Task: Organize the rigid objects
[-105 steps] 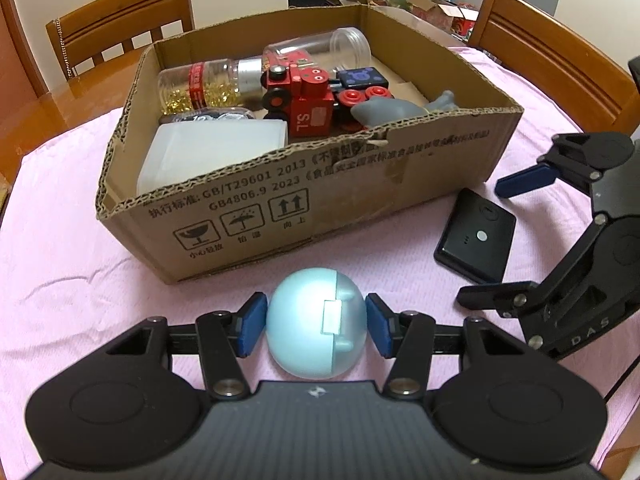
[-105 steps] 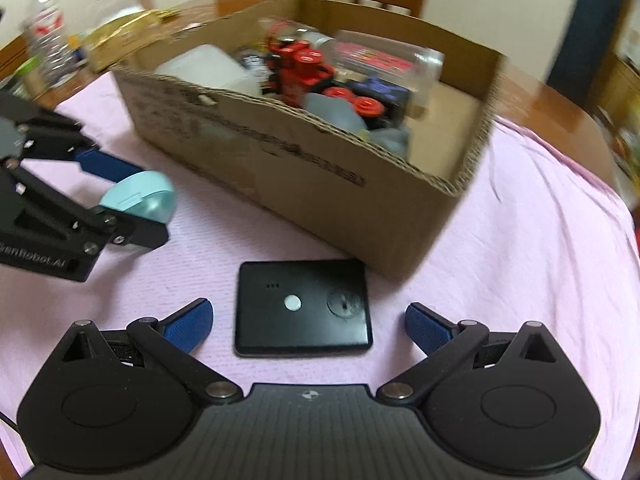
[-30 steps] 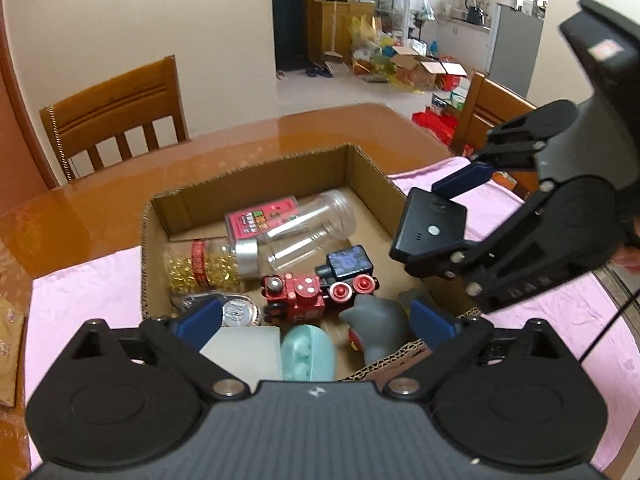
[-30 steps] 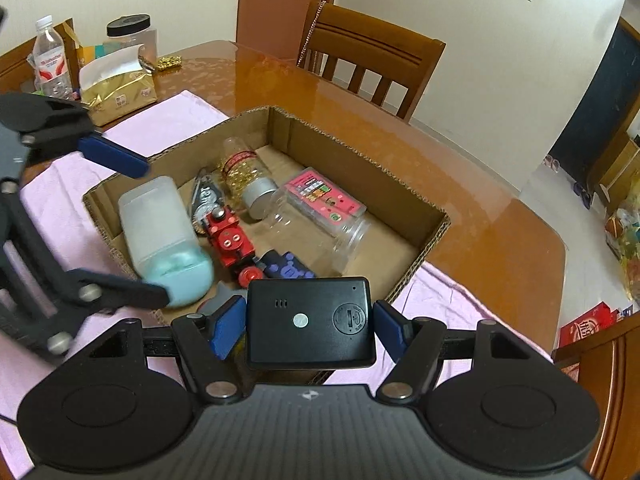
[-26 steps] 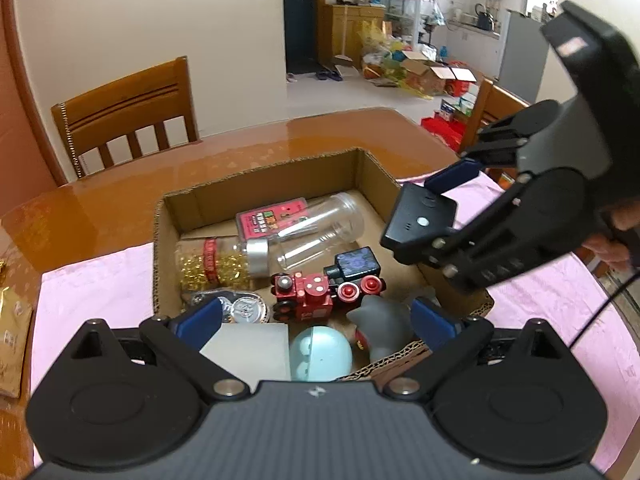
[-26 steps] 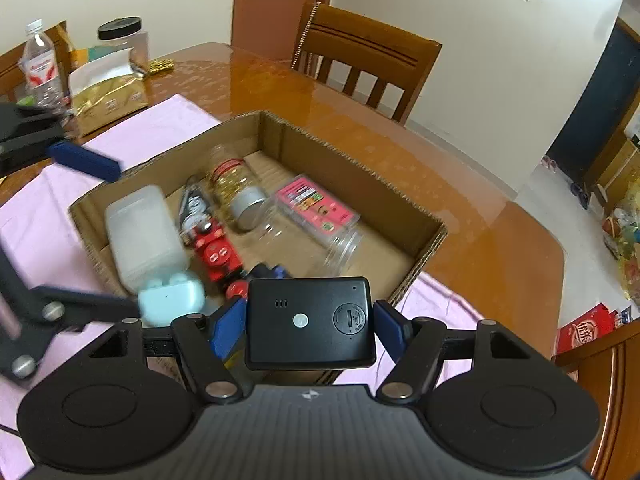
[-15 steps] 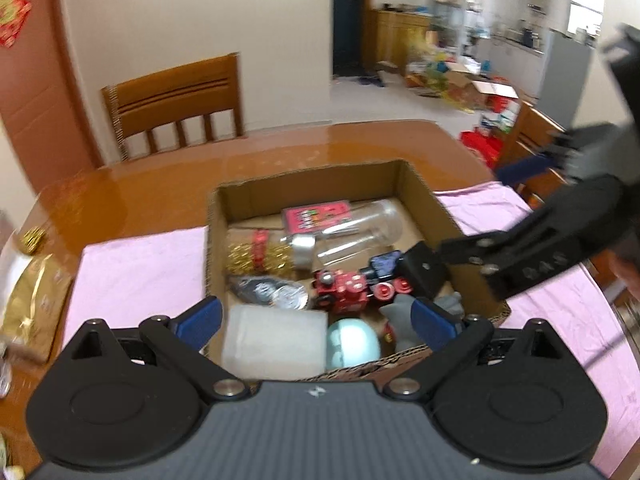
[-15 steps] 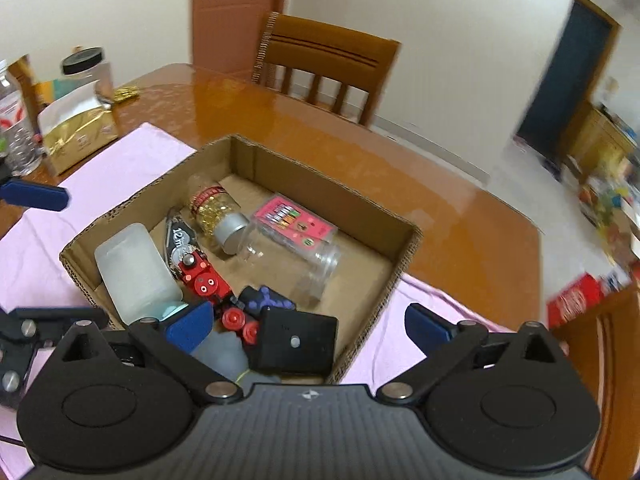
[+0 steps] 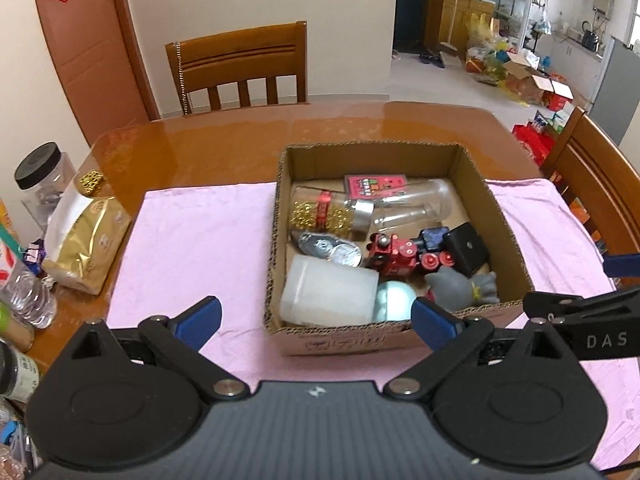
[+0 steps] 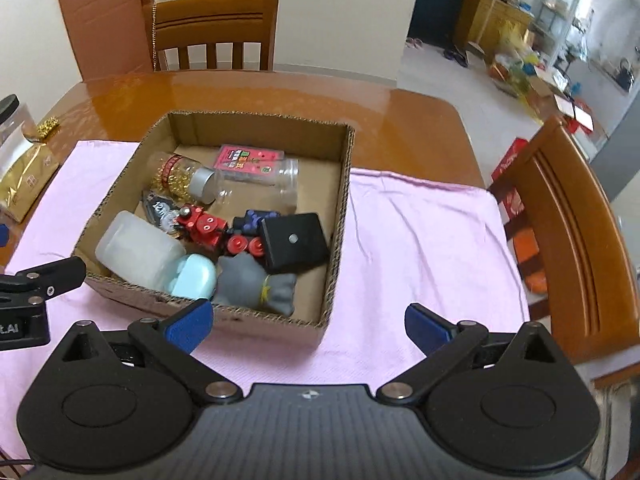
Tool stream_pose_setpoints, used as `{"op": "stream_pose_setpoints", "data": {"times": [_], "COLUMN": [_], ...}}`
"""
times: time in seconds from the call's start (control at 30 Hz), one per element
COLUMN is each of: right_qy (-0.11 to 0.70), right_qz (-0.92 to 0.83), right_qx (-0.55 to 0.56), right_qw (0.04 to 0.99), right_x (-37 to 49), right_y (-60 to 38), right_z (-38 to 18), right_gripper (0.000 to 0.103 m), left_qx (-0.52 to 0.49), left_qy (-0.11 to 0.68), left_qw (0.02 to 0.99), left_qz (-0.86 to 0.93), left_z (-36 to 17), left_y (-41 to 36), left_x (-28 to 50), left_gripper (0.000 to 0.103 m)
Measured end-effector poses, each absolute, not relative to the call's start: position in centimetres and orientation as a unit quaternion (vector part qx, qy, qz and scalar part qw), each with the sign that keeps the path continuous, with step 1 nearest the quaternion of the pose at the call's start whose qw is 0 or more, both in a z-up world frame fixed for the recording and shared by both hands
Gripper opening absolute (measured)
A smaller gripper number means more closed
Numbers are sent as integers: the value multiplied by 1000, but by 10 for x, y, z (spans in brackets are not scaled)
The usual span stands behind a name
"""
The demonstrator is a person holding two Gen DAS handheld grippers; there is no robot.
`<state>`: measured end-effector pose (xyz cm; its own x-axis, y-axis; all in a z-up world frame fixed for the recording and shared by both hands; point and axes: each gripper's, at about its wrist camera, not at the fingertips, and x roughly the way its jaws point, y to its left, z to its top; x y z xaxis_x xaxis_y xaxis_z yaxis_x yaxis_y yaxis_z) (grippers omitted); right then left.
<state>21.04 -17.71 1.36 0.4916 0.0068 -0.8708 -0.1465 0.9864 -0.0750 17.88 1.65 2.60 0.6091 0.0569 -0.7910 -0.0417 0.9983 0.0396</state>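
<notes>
A cardboard box [image 9: 496,208] [image 10: 340,208] stands on the pink cloth. Inside lie a black flat device [image 9: 466,248] [image 10: 296,242], a pale blue case [image 9: 392,300] [image 10: 194,276], a red toy train [image 9: 394,252] [image 10: 204,226], a grey toy [image 10: 256,288], a white container [image 9: 328,290] [image 10: 136,252] and clear jars. My left gripper [image 9: 316,318] hangs open and empty above the box's near edge. My right gripper [image 10: 308,322] is open and empty, near the box's near right corner. Each gripper's fingertips [image 9: 560,304] [image 10: 52,272] show at the edge of the other's view.
A pink cloth [image 9: 192,240] [image 10: 420,232] covers the near part of a glossy wooden table [image 9: 240,140]. A gold bag [image 9: 86,236], a black-lidded jar [image 9: 40,176] and bottles crowd the table's left edge. Wooden chairs [image 9: 240,68] [image 10: 568,216] stand behind and to the right.
The right gripper opened and dropped the black device into the box beside the train. Both grippers have drawn back and risen, so the whole box and table show.
</notes>
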Motion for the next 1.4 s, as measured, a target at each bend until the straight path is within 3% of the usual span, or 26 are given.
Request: {"op": "stream_pose_setpoints", "data": {"times": [1.4], "right_qy": [502], "right_qz": [27], "right_qx": [-37], "right_qw": [864], "right_x": [197], "right_y": [-156], "right_z": [19], "right_gripper": [103], "left_qx": [23], "left_qy": [443], "left_qw": [896], "left_qz": [37], "left_z": [34], "left_y": [26], "left_x": [169], "left_gripper": [100]}}
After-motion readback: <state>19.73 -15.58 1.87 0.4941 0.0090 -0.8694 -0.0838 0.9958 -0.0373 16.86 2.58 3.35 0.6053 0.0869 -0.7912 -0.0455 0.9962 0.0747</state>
